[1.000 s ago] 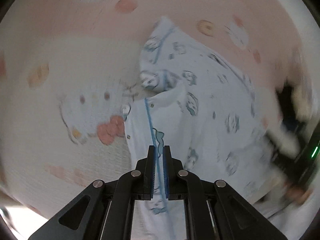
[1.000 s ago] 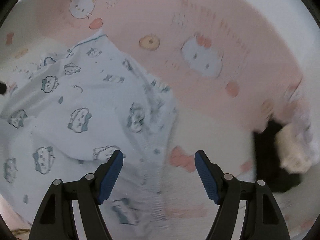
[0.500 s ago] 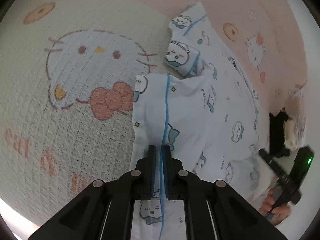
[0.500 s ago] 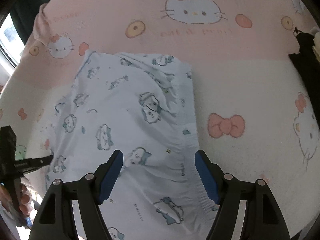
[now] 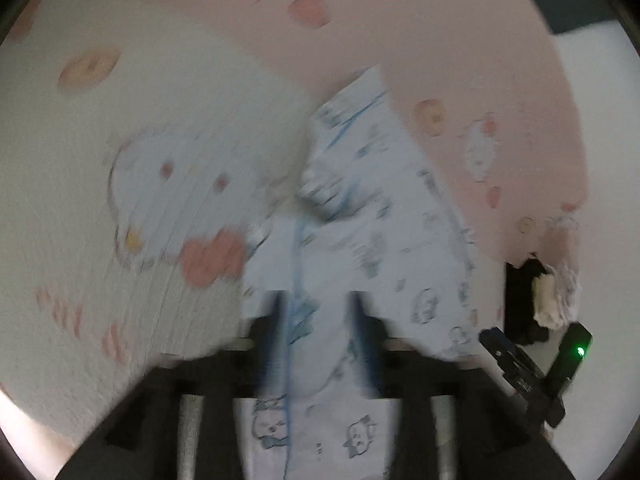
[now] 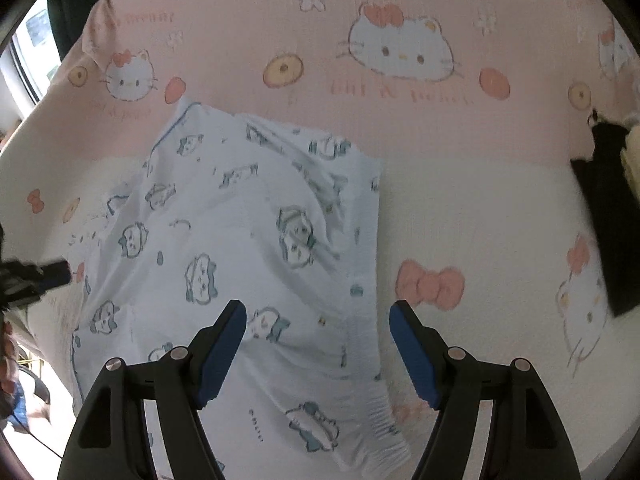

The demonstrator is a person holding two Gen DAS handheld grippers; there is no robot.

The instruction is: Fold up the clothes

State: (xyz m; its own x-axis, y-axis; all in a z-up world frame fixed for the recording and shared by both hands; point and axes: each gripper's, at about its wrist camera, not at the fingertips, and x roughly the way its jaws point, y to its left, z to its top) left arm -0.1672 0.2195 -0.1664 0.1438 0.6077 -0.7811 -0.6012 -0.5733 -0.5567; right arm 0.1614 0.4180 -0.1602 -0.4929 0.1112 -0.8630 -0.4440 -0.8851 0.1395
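The left wrist view is heavily smeared with motion blur. The left gripper (image 5: 316, 316) shows its 2 fingers as dark, streaked shapes standing apart, with the pale blue printed garment (image 5: 384, 216) running between them and under them — the blur hides whether either pad touches the cloth. The garment's blue trim line can just be followed up between the fingers. At the lower right edge of that view the right gripper's dark body appears with a green light, partly cut off by the frame.

The right wrist view is sharper. The right gripper (image 6: 316, 350) hangs with its blue pads spread wide, nothing between them, above the garment (image 6: 240, 240), which lies rumpled on the pink and cream cartoon-cat blanket (image 6: 480, 208). Its gathered hem sits near the lower middle, partly covered by the finger arms. A dark item (image 6: 604, 216) with something pale and fluffy on it lies at the right edge, cropped and hard to identify.
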